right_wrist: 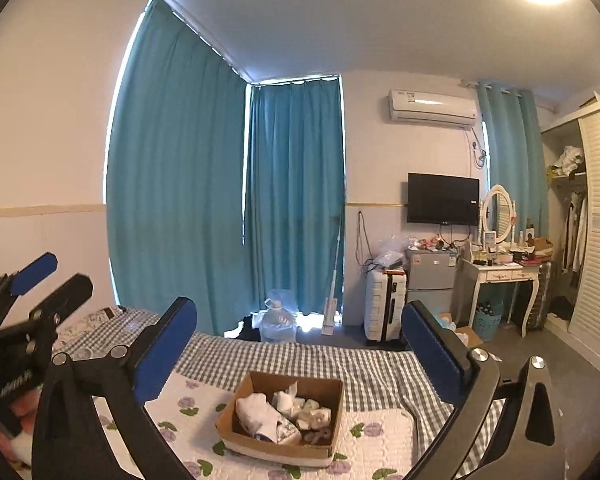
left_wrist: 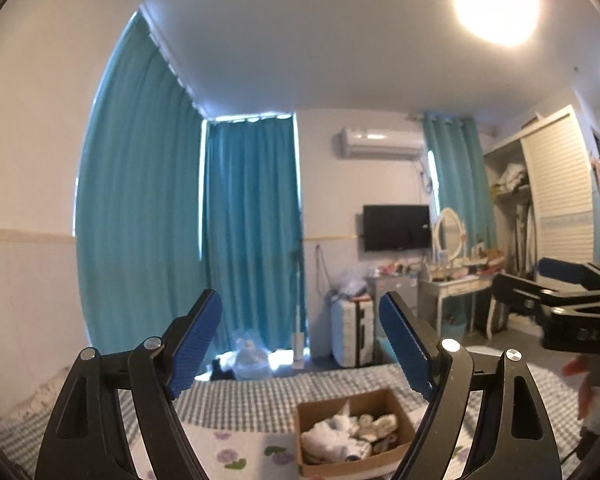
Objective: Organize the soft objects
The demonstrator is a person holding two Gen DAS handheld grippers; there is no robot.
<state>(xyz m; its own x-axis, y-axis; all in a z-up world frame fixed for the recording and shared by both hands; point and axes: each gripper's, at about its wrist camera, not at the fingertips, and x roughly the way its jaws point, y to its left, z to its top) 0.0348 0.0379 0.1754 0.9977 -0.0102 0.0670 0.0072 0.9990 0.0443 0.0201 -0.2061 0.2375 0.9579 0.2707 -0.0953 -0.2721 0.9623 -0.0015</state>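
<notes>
Both grippers, left (left_wrist: pixel 300 344) and right (right_wrist: pixel 298 356), hover level over the box (right_wrist: pixel 284 420), jaws released.

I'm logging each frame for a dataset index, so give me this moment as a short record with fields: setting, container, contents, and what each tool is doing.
setting: bedroom, teal curtains, bed with checked sheet and floral quilt
container: open cardboard box on the quilt
contents: pale soft items piled inside; exact kinds unclear
left tool: open, empty, raised above the bed, box below it
right tool: open, empty, raised, box below and between its fingers in view
task status: nothing gripped yet
</notes>
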